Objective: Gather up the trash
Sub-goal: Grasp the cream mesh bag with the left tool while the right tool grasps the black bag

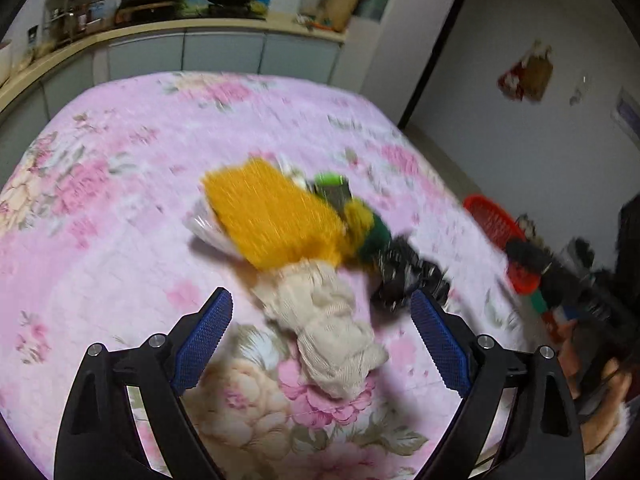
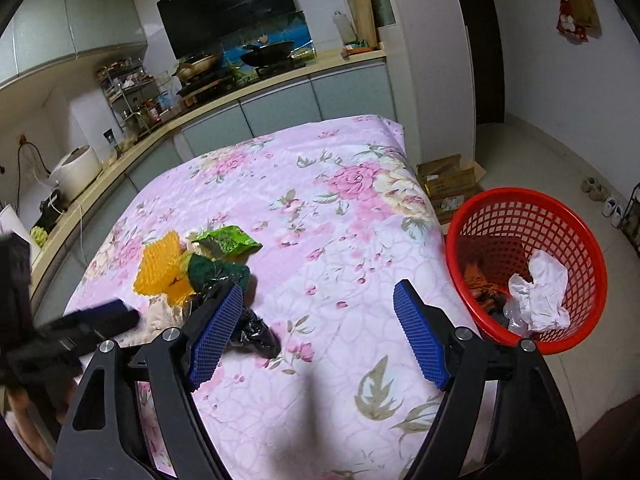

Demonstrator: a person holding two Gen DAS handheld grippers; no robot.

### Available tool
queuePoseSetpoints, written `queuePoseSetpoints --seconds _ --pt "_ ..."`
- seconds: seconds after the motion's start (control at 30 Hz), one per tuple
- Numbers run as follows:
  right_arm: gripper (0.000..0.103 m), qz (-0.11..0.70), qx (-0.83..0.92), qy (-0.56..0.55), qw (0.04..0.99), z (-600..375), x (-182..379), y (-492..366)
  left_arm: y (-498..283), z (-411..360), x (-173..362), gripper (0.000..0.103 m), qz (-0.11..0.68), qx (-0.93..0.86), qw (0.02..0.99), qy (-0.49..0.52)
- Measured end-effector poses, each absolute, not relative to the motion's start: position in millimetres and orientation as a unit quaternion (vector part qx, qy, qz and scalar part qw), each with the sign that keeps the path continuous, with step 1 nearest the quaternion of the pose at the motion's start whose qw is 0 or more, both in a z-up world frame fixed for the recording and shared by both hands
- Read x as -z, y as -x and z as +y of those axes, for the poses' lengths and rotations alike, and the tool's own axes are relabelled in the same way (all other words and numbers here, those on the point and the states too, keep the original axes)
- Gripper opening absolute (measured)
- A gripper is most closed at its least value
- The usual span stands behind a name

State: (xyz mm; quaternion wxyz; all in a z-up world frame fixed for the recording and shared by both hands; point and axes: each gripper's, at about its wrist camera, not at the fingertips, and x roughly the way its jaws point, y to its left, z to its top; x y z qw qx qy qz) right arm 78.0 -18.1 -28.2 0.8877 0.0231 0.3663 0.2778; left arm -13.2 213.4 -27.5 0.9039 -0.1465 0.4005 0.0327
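Both tools gape wide, holding nothing. Left tool (image 1: 322, 308) hovers over the cream mesh wad (image 1: 328, 332) on the table (image 1: 120, 200); right tool (image 2: 318, 300) over bare cloth, trash pile (image 2: 192, 268) left, red basket (image 2: 576, 240) right.

One red basket (image 2: 560, 216) on the floor, holding one crumpled white paper (image 2: 540, 292). On the table (image 2: 340, 208), counted: one orange foam net (image 1: 276, 216), one cream foam net (image 1: 332, 332), one green wrapper (image 2: 228, 242), one black plastic bag (image 1: 408, 276). Two cardboard boxes (image 2: 448, 184) on the floor.
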Motion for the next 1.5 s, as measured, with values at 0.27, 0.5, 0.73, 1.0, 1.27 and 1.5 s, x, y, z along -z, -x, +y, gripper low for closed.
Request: queuePoseSetpoints --seconds 0.27,0.5,0.73,1.0,1.27,1.5 --pt "0.078 0.374 -0.293 0.006 0.880 -2.4 34.1 -76.0 10.1 211.2 54.4 0.076 0.423 -0.041 0.895 0.138" --pt "0.079 0.380 -0.349 0.051 0.855 39.1 43.5 -67.1 19.1 215.1 54.7 0.042 0.420 -0.026 0.897 0.139" --pt "0.079 0.389 -0.372 0.094 0.838 74.4 59.0 -65.9 35.8 228.7 43.9 0.038 0.404 -0.044 0.903 0.139" --pt "0.078 0.411 -0.355 0.088 0.835 79.0 72.5 -78.4 50.3 244.2 34.0 0.038 0.392 -0.050 0.905 0.156" --pt "0.047 0.417 -0.362 0.099 0.828 76.3 74.6 -76.9 54.9 236.2 27.6 0.038 0.389 -0.042 0.908 0.148" --pt "0.043 0.389 -0.376 0.088 0.837 62.9 52.7 -64.4 64.6 226.7 14.5 0.038 0.376 -0.040 0.915 0.138"
